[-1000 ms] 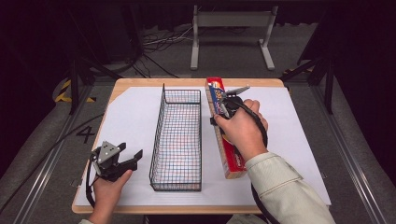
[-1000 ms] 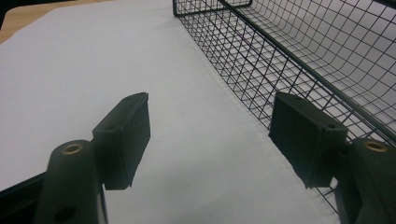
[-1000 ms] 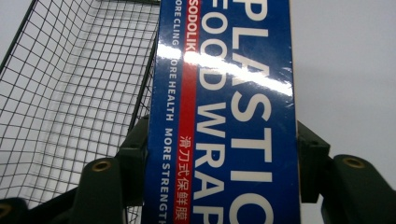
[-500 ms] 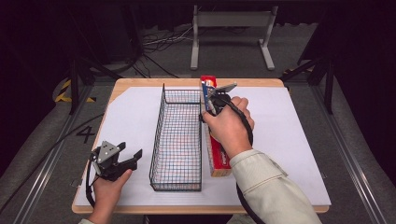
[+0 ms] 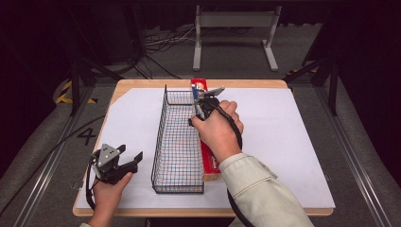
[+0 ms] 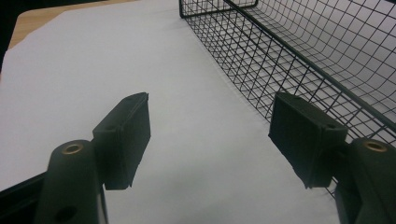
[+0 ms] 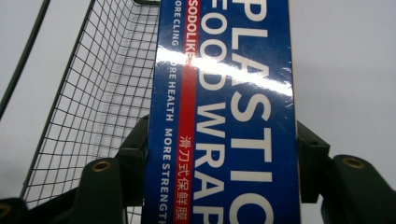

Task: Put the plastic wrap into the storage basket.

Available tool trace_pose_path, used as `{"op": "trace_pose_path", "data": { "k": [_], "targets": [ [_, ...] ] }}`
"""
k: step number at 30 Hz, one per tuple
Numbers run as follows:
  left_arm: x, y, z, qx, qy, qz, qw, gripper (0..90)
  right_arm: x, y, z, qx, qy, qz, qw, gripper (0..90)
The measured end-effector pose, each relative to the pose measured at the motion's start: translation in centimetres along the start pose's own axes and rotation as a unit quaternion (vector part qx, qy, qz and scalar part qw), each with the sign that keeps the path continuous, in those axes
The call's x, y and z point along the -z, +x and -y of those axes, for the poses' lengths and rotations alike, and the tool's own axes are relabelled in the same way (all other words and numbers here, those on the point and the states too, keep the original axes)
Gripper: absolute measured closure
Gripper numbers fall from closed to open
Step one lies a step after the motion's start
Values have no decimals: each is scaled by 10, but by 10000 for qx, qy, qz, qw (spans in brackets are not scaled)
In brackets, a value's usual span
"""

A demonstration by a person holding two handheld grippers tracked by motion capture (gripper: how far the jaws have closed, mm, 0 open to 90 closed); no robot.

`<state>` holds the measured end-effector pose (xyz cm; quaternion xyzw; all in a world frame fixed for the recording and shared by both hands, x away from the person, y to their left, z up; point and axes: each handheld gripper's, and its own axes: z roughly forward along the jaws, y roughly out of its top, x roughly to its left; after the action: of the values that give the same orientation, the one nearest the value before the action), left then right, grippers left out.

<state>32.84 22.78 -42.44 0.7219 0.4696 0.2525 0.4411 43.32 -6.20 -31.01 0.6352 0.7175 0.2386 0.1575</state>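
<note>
High view: over the last second we have carried the plastic wrap box (image 5: pixel 211 158) sideways toward the wire basket (image 5: pixel 178 142). A second ago it lay clearly to the right of the basket with a strip of white paper between them; now its long left edge sits against, or just over, the basket's right rim, with its far end level with the basket's far end. Our right gripper (image 5: pixel 204 105) has moved with it, closer to the basket's far right corner.

In the right gripper view the jaws of the right gripper (image 7: pixel 219 158) press on both long sides of the plastic wrap box (image 7: pixel 224 116), closed firmly around its width, with the basket mesh (image 7: pixel 93 93) just to one side. We cannot tell whether the box is lifted off the paper or dragged along it.

Our left gripper (image 5: pixel 124 161) has not shifted: it rests left of the basket's near end, and in the left gripper view its jaws stand wide apart, holding nothing (image 6: pixel 210 135).

We judge the box is on its way into the basket; it needs to rise over the rim and line up lengthwise.
</note>
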Motion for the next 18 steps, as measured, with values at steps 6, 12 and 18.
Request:
{"op": "trace_pose_path", "data": {
  "k": [6, 12, 18],
  "targets": [
    [4, 2, 3, 27, 1, -64, 10000, 295, -4, 11, -2, -32, 31, -42, 10000, 397],
    [7, 4, 4, 44, -20, -85, 10000, 295, -9, 20, -3, -119, 35, -128, 9998, 397],
    [7, 3, 4, 34, -20, -123, 9999, 295, -15, 27, -4, -204, 8, -134, 9997, 396]
  ]
}}
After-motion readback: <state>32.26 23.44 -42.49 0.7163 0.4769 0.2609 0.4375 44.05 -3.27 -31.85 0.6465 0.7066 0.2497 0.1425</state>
